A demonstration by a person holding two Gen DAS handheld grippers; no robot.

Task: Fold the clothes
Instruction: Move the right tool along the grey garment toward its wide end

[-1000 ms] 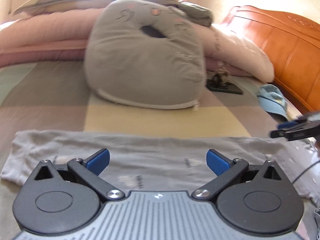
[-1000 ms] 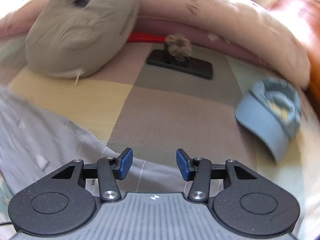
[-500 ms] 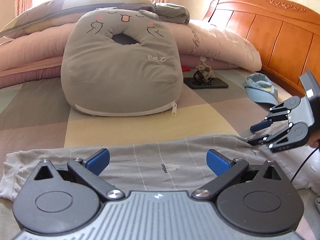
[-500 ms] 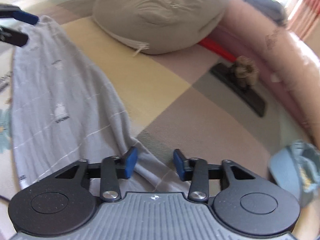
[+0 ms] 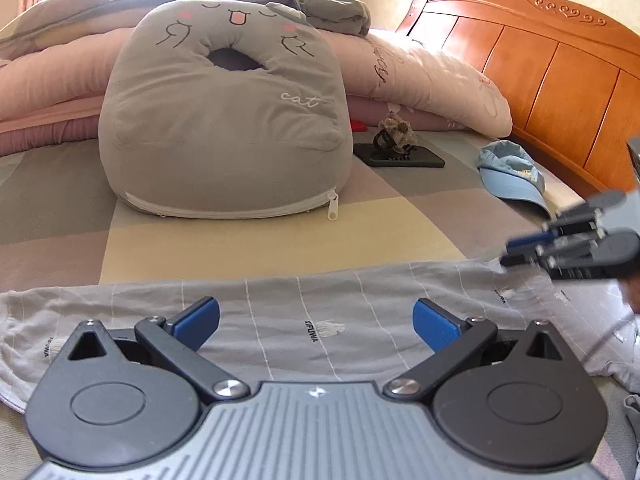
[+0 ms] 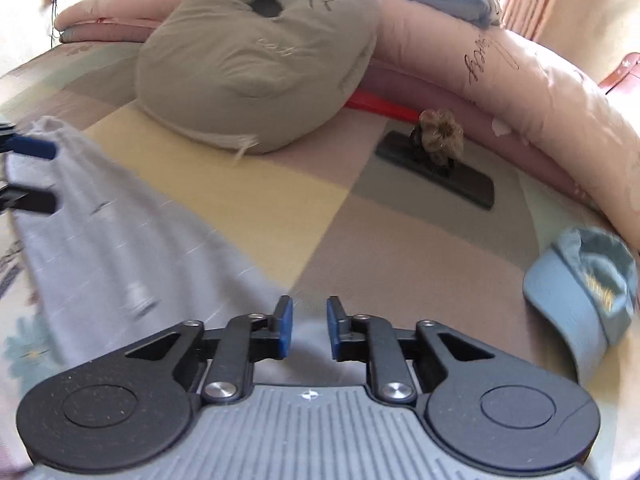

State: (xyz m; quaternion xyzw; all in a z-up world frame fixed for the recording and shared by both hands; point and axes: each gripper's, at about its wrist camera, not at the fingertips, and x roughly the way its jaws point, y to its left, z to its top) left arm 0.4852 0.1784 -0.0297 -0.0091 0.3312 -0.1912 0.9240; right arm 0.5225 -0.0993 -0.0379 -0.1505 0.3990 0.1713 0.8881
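Note:
A light grey garment (image 5: 360, 292) with thin white lines lies spread flat across the checked bed sheet. My left gripper (image 5: 316, 316) hovers over its near edge, jaws wide open with nothing between the pads. My right gripper (image 6: 310, 320) is at the garment's (image 6: 100, 248) far corner. Its jaws are closing, a narrow gap remains, and pale cloth shows in that gap. In the left wrist view the right gripper (image 5: 508, 254) reaches in from the right, tips at the cloth's edge. At the left edge of the right wrist view the left gripper (image 6: 36, 174) shows.
A big grey cat cushion (image 5: 224, 120) sits behind the garment. A dark phone with a hair clip on it (image 5: 400, 158) and a light blue cap (image 5: 512, 176) lie further right. Rolled pink quilts (image 5: 420, 76) and a wooden headboard (image 5: 560, 72) bound the bed.
The right gripper's jaws have narrowed step by step while it came down onto the garment's corner. The left gripper stays open and has shifted only slightly over the cloth.

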